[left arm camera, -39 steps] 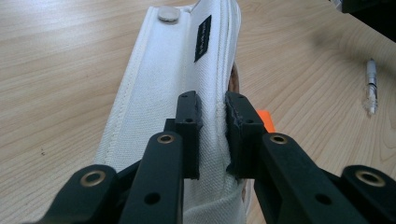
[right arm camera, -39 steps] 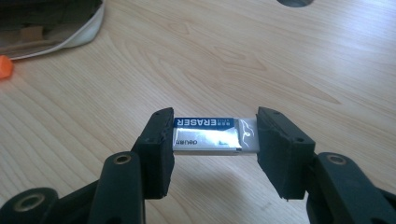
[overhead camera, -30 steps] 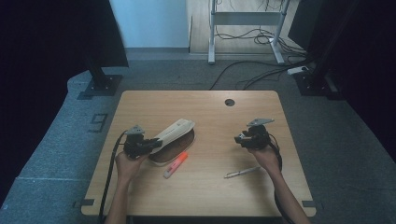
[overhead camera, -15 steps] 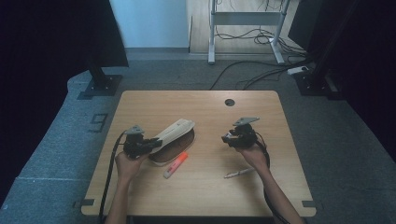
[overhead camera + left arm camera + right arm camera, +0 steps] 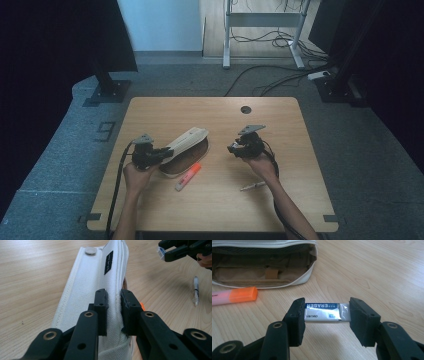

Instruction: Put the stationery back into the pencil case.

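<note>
On my left, my left gripper (image 5: 162,153) has its fingers (image 5: 101,305) pinched tight on the raised flap of the white pencil pouch (image 5: 186,149), holding the mouth propped open toward my right side. The pouch lies on the bench (image 5: 210,210) with its long axis running from near my left hand up and away to the right. Just in front of it sits the orange highlighter (image 5: 188,176), lying at much the same slant, just beside the pouch's near edge. Moving across, a pen (image 5: 253,186) rests on the wood near my right forearm. Then my right gripper (image 5: 233,148): its fingers (image 5: 296,319) are at a middling width, clamped end to end on the eraser (image 5: 325,312), held off the bench with its long axis crosswise between them. From here the open pouch lies to the left of the eraser, mouth facing it, so I judge the coming move is a short carry leftward into that opening.
</note>
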The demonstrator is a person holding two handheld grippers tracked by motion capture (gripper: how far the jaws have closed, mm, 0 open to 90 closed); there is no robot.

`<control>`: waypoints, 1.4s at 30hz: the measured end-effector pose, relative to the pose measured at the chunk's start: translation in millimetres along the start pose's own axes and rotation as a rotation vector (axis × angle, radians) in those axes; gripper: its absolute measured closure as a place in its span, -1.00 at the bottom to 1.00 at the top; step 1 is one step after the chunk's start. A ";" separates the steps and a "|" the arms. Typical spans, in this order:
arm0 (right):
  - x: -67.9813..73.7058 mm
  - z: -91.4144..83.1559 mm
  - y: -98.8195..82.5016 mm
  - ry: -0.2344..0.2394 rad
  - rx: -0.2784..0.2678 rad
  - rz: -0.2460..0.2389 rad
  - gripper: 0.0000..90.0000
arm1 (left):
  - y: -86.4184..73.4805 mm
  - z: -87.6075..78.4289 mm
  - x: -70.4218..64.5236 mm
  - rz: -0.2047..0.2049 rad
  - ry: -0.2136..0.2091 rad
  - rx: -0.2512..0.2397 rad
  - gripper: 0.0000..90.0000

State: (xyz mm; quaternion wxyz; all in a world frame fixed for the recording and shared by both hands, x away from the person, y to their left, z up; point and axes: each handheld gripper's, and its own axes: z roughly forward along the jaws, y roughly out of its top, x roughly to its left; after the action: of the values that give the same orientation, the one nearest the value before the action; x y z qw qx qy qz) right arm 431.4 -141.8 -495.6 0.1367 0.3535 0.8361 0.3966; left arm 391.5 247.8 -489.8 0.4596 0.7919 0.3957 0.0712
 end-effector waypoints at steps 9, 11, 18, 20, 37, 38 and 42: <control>6.8 13.2 7.3 0.014 0.001 -0.013 0.05 | 0.1 -0.4 0.1 -0.003 -0.001 -0.004 0.70; 8.4 15.9 9.0 0.018 0.001 -0.015 0.05 | 0.2 -0.4 0.0 -0.002 -0.001 -0.004 0.70; 15.0 27.0 15.5 0.029 0.002 -0.027 0.05 | 0.2 -0.6 -0.3 -0.001 0.000 -0.005 0.70; 16.6 30.3 17.3 0.035 0.003 -0.030 0.05 | 0.3 -0.7 -0.4 -0.001 0.001 -0.004 0.70; 32.4 59.1 34.4 0.053 0.026 -0.050 0.05 | 0.3 -1.0 -0.4 0.004 -0.001 -0.002 0.70; 33.1 60.3 35.2 0.056 0.028 -0.051 0.05 | 0.3 -1.0 -0.5 0.004 -0.001 -0.002 0.70; 36.6 67.2 38.4 0.064 0.029 -0.054 0.05 | 0.3 -1.0 -0.5 0.005 -0.001 -0.002 0.70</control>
State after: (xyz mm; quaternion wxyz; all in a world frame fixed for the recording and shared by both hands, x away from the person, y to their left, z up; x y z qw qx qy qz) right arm 458.0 -61.4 -508.1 0.1154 0.3201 0.8550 0.3915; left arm 390.9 248.0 -488.9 0.4603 0.7926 0.3934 0.0722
